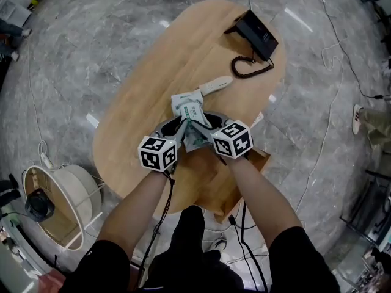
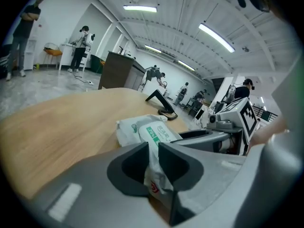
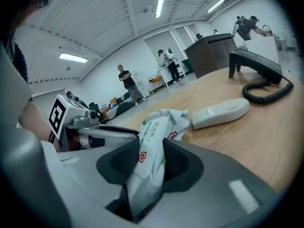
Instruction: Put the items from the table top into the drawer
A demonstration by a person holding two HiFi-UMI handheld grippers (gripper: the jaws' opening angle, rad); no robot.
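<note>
A white and green pack of wet wipes (image 1: 190,116) lies crumpled on the oval wooden table (image 1: 146,84), near its front edge. Both grippers hold it. My left gripper (image 1: 181,129) is shut on the pack's left end, and the left gripper view shows the thin wrapper (image 2: 151,136) pinched between the grey fingers of this gripper (image 2: 152,148). My right gripper (image 1: 199,126) is shut on the right end; in the right gripper view the pack (image 3: 154,137) stands bunched upright inside this gripper (image 3: 151,152). The two grippers sit close together, jaws nearly meeting.
A white slim handset-like device (image 1: 215,85) lies just beyond the pack. A black desk phone (image 1: 256,34) with a coiled cord (image 1: 250,67) sits at the table's far end. An open wooden drawer (image 1: 211,182) juts out under the near edge. A fan (image 1: 58,203) stands on the floor at left.
</note>
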